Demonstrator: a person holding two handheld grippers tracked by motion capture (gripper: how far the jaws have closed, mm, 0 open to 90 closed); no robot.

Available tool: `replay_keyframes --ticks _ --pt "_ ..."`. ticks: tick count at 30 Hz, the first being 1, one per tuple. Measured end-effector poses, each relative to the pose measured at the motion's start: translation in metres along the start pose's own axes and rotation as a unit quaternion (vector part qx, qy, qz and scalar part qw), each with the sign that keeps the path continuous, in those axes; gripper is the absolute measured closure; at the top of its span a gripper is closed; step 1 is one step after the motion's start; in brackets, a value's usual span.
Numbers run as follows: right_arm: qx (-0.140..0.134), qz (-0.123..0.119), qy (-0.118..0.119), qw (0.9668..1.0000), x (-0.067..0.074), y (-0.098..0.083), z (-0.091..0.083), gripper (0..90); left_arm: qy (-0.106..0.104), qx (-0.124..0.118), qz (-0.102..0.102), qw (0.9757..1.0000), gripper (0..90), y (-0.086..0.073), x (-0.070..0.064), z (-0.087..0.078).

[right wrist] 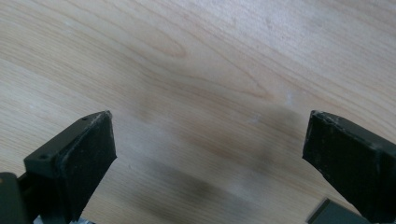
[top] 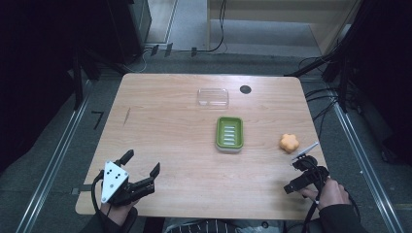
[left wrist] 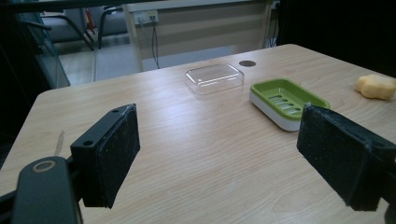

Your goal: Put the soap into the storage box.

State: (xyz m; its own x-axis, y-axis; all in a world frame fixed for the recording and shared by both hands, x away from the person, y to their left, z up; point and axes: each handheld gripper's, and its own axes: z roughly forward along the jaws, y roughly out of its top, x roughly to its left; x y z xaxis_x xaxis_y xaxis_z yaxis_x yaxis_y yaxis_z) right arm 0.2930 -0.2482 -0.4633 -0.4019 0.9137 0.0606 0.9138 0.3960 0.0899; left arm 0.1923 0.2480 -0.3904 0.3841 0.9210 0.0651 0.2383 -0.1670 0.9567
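Note:
A green soap dish (top: 229,132) (left wrist: 287,100) lies in the middle of the wooden table (top: 165,121). Its clear lid (top: 213,97) (left wrist: 215,78) rests separately, farther back. To the right of the dish sits an orange flower-shaped piece (top: 288,142) (left wrist: 376,86). My left gripper (top: 142,163) (left wrist: 219,154) is open at the near left and faces the dish and lid across bare wood. At the near right, just in front of the orange piece, my right gripper (top: 295,175) (right wrist: 208,158) stands open and tilted down over bare tabletop (right wrist: 196,70). Neither holds anything.
A small black round spot (top: 245,89) (left wrist: 247,63) marks the table's far edge, right of the lid. Dark stands and cables flank the table on both sides. A pale desk stands beyond the far edge.

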Motion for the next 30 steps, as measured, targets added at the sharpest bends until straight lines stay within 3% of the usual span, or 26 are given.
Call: replay_keyframes --ticks 13,30 --pt "-0.008 -0.008 -0.010 0.9999 0.003 0.000 -0.002 2.4 -0.001 -0.001 -0.001 1.0000 13.7 -0.001 0.001 -0.001" --pt "-0.014 -0.026 -0.021 0.9993 0.000 0.017 -0.005 2.5 0.004 0.000 -0.002 1.0000 13.7 -0.002 0.002 -0.005"
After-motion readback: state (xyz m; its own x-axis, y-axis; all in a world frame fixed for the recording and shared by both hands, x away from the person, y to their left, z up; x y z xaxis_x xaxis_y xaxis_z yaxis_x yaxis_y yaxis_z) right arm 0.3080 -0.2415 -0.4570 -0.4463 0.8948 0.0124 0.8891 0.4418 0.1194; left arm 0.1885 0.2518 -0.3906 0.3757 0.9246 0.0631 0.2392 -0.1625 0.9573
